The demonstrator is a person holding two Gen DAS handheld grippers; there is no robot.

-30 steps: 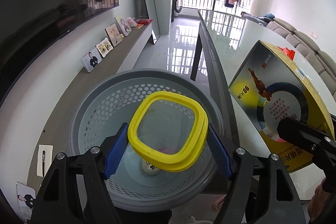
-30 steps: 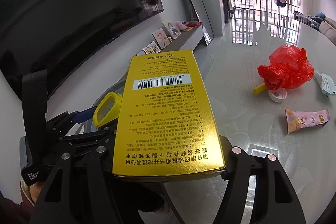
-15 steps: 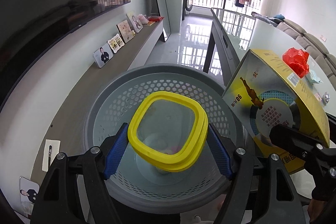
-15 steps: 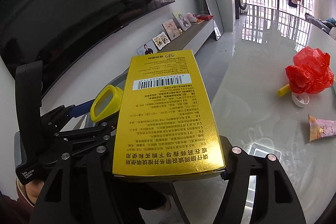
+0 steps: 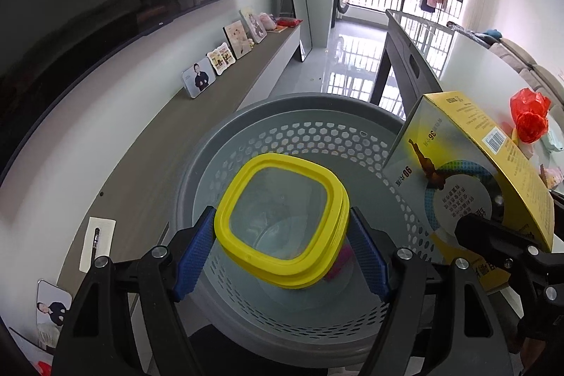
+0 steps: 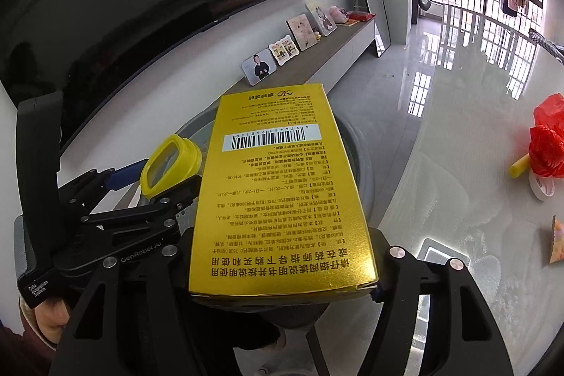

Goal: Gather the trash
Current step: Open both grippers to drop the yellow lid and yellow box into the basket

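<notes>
Daylight from a barred balcony window falls across a glossy tiled floor, with a long low shelf (image 5: 225,101) of framed photos (image 5: 198,78) running along the wall under a dark screen. Beside the pale, shiny worktop (image 6: 458,164) stands a round grey perforated basket (image 5: 317,143), seen from above in the left wrist view. The left gripper (image 5: 282,245) is clenched on a small clear container with a yellow rim (image 5: 282,221), its blue pads pressing the container's two sides; the container hangs tilted over the open mouth of the basket, above its floor, where a bit of pink shows underneath. The right gripper (image 6: 282,273) is grasping a gold-yellow carton box (image 6: 278,192) printed with text and a barcode; the box juts forward along the fingers, and in the left wrist view it (image 5: 465,178) sits just beside the basket's right rim, at the worktop's edge. From the right wrist view the left gripper (image 6: 155,185) and its yellow-rimmed container (image 6: 171,166) appear just to the left of the box. On the worktop, well apart from the box, lie a crumpled red plastic bag (image 6: 548,143), a yellow stick (image 6: 520,166) poking out from beneath it, a white round cap (image 6: 543,189) just beside, and a pinkish wrapper (image 6: 558,242) nearer the camera. A hand (image 6: 46,319) shows at the lower left edge.
</notes>
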